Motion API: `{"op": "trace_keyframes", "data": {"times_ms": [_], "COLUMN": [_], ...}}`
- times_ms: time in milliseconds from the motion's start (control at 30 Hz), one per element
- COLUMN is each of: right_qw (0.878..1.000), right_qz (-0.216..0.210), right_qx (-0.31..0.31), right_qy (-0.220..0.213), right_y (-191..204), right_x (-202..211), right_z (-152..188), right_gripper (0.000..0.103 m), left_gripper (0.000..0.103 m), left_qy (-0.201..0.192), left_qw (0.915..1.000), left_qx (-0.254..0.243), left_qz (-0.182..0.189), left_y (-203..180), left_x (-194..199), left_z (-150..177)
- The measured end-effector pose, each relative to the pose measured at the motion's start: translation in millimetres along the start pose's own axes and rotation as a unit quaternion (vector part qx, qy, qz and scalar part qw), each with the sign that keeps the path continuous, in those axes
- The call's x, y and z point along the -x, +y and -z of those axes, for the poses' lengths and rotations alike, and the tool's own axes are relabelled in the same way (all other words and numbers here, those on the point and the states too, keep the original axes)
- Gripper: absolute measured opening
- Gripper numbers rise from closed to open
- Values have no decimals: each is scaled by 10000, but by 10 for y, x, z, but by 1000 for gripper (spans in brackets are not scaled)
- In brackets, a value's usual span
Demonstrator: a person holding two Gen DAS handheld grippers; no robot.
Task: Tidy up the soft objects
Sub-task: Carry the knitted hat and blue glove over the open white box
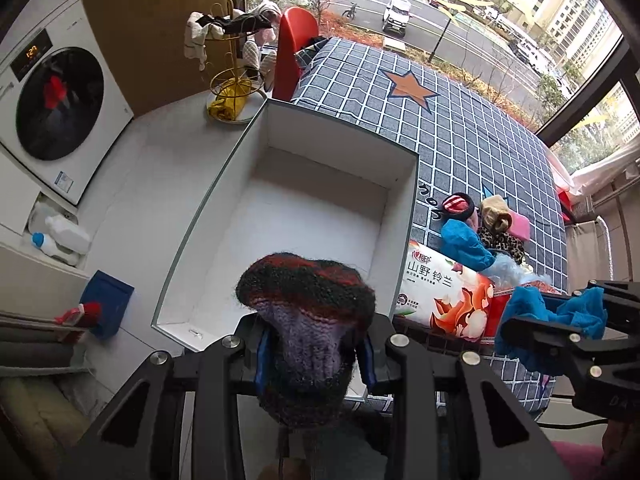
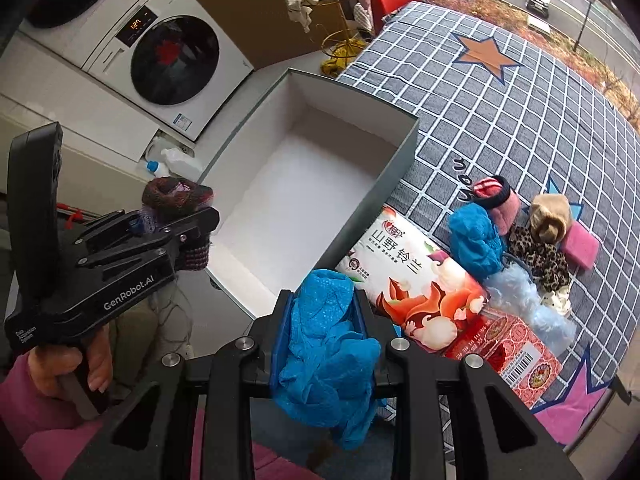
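We have the left gripper (image 1: 314,354) clamped on a knit hat (image 1: 308,304), right gripper (image 2: 320,332) clamped on blue cloth (image 2: 326,344), white box (image 1: 404,216) still empty, pile (image 2: 520,236) right remains.

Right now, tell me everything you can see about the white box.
The white box is a large open rectangular carton, cardboard by the look, white inside with grey-green outer walls and no lid on it. It stands upright and empty, with its right side against the checked cloth. A tissue pack lies at its near right corner. Both grippers hang over its near end.
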State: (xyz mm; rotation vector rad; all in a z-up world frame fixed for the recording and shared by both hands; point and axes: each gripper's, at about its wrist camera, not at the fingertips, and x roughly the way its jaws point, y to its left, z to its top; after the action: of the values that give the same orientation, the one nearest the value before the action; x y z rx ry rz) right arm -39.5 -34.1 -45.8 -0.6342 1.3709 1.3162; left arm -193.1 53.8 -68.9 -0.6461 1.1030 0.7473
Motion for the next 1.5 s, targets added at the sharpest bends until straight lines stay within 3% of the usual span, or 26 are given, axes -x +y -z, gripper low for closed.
{"op": "trace_keyframes", "data": {"times_ms": [233,433,833,1167,1500], "right_qw": [9987,9976,9968,9985,9969], "right_qz": [-428,-668,-579,-162,-6], "right_qx": [238,169,-233,-497,-757], "right_qy": [-115,-74,-491,-142,233], "right_y": [135,229,332,242,134], "right_x": [77,42,-11,-313,-650], "right_z": [69,133,-537,-956,-1195], "right_gripper": [31,31,31,31,31], "left_gripper": [37,38,38,39,39], "left_qy": [35,101,92,356,873], "left_qw": [9988,9982,9986,9961,9920], "left_qx": [305,358,-464,-801,-898], "left_qz": [-392,-461,-255,62,165], "left_y": [32,100,282,352,423], "left_x": [210,250,72,-364,-803], "left_z": [236,320,-307,-710,-817]}}
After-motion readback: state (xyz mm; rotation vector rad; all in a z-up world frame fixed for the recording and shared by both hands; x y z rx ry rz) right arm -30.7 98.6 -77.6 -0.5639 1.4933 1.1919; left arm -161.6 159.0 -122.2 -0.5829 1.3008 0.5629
